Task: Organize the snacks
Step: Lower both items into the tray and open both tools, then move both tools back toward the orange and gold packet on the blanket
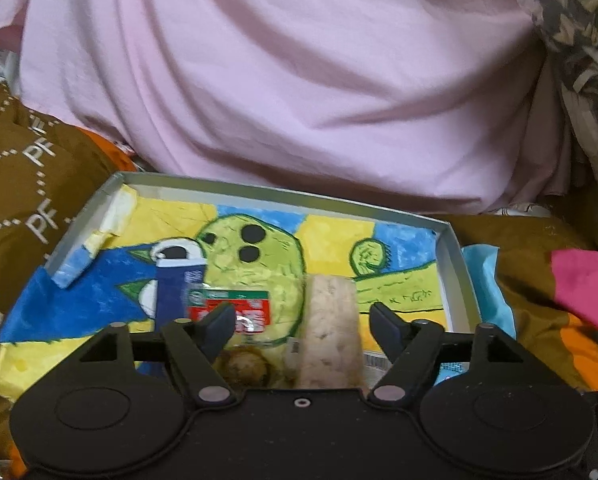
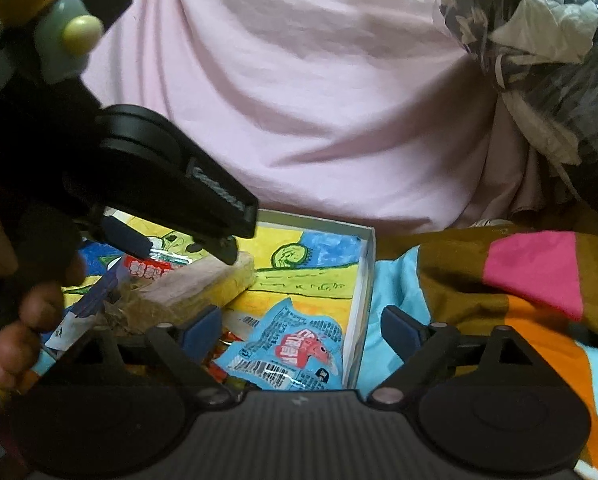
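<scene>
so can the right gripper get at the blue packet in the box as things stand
Probably yes. The right gripper is open, and the blue packet lies flat in the box just ahead of its fingers with nothing on top of it. The left gripper is further back, over the pale bar.

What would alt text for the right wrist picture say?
An open gripper hovers over a blue snack packet in a shallow box lined with a bright drawing. The other gripper reaches in from the left above a pale bar.

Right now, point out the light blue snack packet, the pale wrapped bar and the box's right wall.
light blue snack packet (image 2: 287, 348): right wrist view, printed middle.
pale wrapped bar (image 1: 331, 320): left wrist view, top face.
box's right wall (image 1: 461, 276): left wrist view, inner side.
</scene>
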`<state>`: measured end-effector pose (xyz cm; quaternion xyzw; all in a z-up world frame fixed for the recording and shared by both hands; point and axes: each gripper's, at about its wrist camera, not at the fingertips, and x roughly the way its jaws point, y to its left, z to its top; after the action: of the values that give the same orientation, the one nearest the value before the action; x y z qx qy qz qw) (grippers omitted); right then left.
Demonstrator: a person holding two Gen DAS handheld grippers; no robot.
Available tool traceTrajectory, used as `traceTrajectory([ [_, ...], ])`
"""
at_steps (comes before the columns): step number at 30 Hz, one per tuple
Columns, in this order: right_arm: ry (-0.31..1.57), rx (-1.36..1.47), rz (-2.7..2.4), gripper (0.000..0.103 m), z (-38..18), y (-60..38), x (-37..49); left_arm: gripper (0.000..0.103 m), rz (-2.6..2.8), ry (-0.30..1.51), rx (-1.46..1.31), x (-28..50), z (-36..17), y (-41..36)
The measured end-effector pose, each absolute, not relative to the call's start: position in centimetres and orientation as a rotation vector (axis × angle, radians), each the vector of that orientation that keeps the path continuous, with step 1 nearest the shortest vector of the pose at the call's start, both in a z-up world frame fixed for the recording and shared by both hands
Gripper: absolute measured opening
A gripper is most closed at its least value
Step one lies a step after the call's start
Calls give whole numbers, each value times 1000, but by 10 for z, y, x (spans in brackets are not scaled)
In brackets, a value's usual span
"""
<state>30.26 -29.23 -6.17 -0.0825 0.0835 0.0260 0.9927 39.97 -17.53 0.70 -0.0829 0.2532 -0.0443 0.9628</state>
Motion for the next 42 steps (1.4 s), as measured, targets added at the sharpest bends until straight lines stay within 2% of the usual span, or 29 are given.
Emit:
traceTrajectory([
  [7, 118, -204, 44, 103, -52, -284, 287, 90, -66, 488, -176, 374, 18, -150],
  [18, 60, -246, 7, 103, -45, -269, 255, 102, -16, 437, -160, 325, 34, -111],
  [29, 47, -207, 30, 103, -34, -269, 210, 102, -9, 426, -177, 273, 30, -76],
  [42, 208, -188, 89, 103, -44, -259, 162, 102, -30, 556, -169, 211, -8, -42],
])
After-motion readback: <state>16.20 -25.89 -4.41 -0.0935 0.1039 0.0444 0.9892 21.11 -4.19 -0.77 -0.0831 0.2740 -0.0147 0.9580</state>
